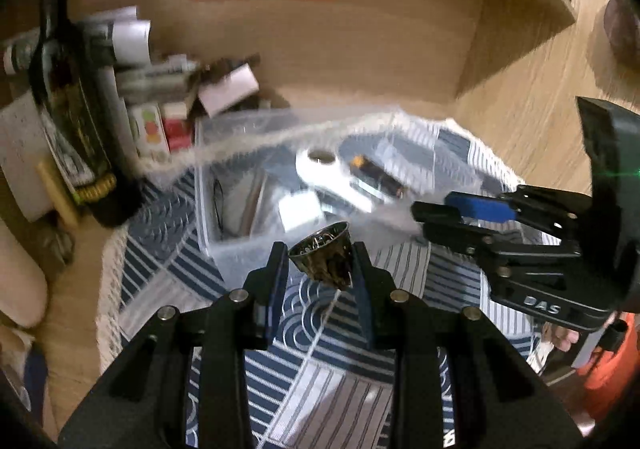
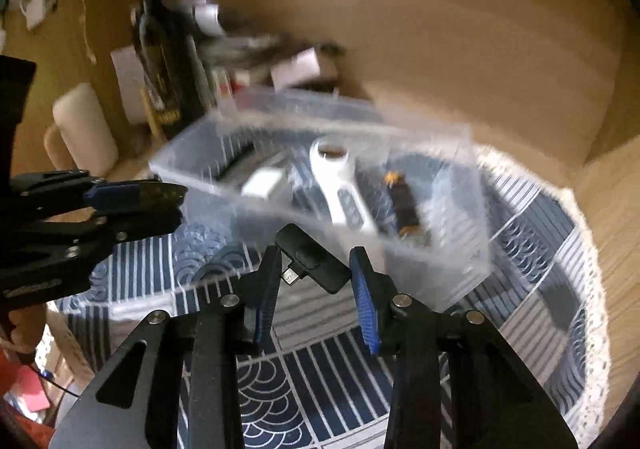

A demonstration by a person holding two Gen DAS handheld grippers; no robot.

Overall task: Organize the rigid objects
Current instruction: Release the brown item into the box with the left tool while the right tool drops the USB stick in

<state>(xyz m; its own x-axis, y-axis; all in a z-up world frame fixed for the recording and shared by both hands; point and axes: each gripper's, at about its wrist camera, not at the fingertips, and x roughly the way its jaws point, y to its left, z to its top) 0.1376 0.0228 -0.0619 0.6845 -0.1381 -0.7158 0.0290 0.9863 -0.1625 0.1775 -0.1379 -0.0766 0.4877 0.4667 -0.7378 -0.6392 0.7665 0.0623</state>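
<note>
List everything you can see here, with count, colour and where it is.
Bin: one, clear plastic, on the cloth.
Remote: one, white, in the bin.
Battery: one, dark with orange end, in the bin beside the remote.
White block: one, in the bin, left part.
Cup: one, dark metallic, between the left gripper's fingers.
Adapter: one, black, between the right gripper's fingers.
Cloth: one, blue-white patterned, on the desk.
Bottle: one, dark, back left.
Left gripper: black.
Right gripper: black, blue pads.
</note>
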